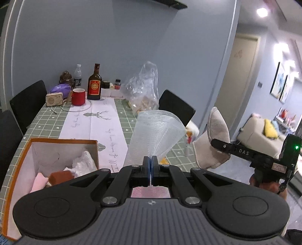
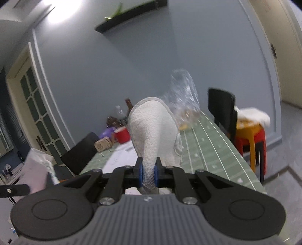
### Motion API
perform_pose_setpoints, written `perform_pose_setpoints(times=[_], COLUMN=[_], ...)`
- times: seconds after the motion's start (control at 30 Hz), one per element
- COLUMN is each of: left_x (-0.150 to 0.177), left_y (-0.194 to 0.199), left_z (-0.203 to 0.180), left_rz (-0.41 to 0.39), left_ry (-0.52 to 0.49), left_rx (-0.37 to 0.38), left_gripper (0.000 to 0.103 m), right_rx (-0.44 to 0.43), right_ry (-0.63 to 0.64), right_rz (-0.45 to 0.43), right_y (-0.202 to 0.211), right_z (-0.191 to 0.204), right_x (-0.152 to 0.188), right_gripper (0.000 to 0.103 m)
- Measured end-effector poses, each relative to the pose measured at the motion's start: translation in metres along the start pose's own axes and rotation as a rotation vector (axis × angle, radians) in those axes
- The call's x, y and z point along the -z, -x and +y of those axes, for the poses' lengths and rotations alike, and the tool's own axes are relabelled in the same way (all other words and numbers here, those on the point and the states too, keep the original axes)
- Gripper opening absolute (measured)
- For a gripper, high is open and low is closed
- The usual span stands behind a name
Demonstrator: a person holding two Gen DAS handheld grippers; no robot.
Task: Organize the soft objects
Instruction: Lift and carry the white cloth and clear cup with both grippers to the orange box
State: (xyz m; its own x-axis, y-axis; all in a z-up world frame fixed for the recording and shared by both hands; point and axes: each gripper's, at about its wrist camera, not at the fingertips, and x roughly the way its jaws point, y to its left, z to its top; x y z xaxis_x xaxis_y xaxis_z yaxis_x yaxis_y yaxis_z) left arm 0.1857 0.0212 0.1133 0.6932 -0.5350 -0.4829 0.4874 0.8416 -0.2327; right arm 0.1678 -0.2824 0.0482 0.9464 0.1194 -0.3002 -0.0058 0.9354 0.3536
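A clear ribbed plastic sheet (image 1: 158,135) fans up and outward from between my left fingers (image 1: 145,165), pinched at its narrow end. A cream fleecy slipper (image 2: 151,130) stands toe-up, its thin edge clamped between my right fingers (image 2: 138,165).

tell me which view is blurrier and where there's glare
Right wrist view is blurrier: the red cup and plastic bag smear, and a ceiling light blows out top left. Left wrist view is sharp, with a bright lamp top right and fisheye-bent walls.
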Motion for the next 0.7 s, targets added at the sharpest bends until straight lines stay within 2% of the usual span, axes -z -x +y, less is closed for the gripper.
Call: perform_pose_setpoints(times=[0.13, 0.23, 0.37, 0.5, 0.6, 0.7], left_x=[0.000, 0.001, 0.003, 0.006, 0.011, 0.018], left_y=[0.029, 0.051, 0.078, 0.103, 0.119, 0.131], left_z=[0.016, 0.025, 0.044, 0.067, 0.087, 0.107], left_rz=[-0.047, -0.085, -0.094, -0.132, -0.160, -0.157], left_ry=[0.016, -0.014, -0.006, -0.003, -0.002, 0.031], left_rx=[-0.003, -0.046, -0.085, -0.153, -0.213, -0.243], left_gripper=[0.001, 0.001, 0.001, 0.001, 0.001, 0.001], right_rx=[-0.053, -0.093, -0.154, -0.148, -0.138, -0.138], right_ry=[0.082, 0.134, 0.193, 0.272, 0.322, 0.386], right_rz=[-0.005, -0.010, 0.009, 0.037, 0.091, 0.142], right_y=[0.006, 0.007, 0.000, -0.021, -0.047, -0.072], right_z=[0.050, 0.089, 0.135, 0.176, 0.202, 0.222], right_x=[-0.010, -0.013, -0.011, -0.004, 0.001, 0.009], right_gripper=[0.010, 0.010, 0.010, 0.010, 0.010, 0.010])
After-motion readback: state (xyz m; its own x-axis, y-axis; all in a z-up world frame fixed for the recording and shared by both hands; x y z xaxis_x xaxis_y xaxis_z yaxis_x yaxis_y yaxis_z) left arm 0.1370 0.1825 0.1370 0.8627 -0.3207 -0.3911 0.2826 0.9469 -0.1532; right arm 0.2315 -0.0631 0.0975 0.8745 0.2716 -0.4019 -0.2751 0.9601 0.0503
